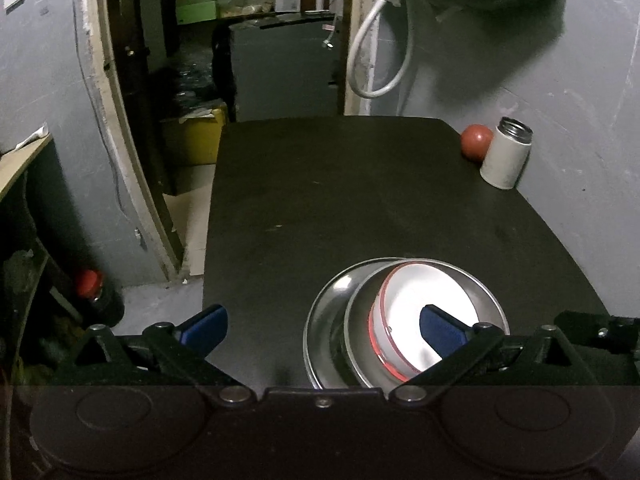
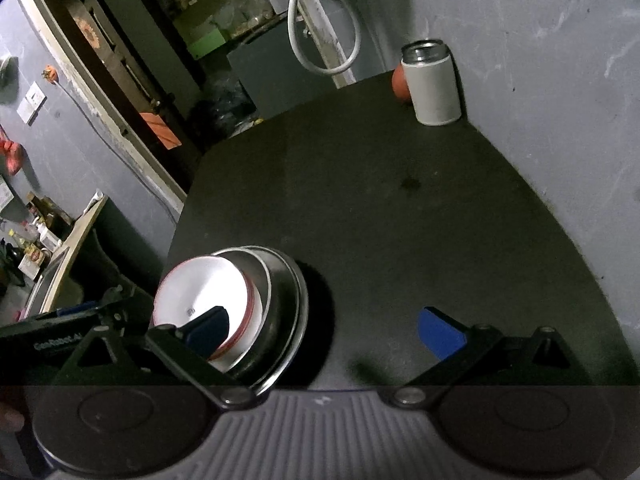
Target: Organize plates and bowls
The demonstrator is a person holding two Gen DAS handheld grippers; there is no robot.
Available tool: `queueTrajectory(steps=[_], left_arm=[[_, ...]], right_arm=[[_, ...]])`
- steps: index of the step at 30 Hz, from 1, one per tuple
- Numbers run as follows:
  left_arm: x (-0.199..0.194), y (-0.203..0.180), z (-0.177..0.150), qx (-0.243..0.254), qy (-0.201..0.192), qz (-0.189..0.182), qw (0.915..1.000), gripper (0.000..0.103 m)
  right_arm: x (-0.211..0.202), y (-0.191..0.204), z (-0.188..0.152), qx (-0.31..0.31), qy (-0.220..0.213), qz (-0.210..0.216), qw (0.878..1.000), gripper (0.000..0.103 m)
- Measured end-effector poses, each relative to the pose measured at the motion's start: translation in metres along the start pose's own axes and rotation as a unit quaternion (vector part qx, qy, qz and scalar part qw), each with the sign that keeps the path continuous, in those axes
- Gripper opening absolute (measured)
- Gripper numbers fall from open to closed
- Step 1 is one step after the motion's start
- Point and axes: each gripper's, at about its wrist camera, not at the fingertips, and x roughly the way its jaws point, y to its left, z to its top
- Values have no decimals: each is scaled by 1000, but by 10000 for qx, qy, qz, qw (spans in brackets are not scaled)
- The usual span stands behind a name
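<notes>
The left gripper fills the bottom of its frame, blue fingers spread wide and holding nothing; its right finger hangs over a white bowl with a red rim. That bowl is nested in a steel bowl, which sits on a steel plate at the lower centre of the black table. In the right wrist view, the right gripper is also wide open and empty, with the stack at the lower left, the white bowl behind its left finger. In the upper right corner of the table stand a white flask, open at the top, and a red ball just beside it, against the grey wall.
</notes>
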Motion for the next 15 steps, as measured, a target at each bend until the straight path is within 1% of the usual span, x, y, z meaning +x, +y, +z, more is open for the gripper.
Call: queueTrajectory(steps=[2, 5, 8, 12, 15], left_arm=[[0, 0, 1, 78, 23, -37, 10000, 102], [1, 0, 3, 195, 30, -89, 9998, 102], [4, 2, 3, 238, 52, -201, 9995, 102], [4, 8, 0, 209, -5, -324, 9993, 102], [0, 19, -4, 51, -113, -415, 9991, 102]], right_arm=[[2, 0, 2, 62, 26, -21, 10000, 103], [4, 1, 4, 95, -51, -61, 9999, 103], [7, 6, 2, 60, -5, -112, 9999, 103], [1, 15, 3, -51, -104, -293, 9995, 103], [-7, 26, 3, -166, -222, -457, 9986, 103]])
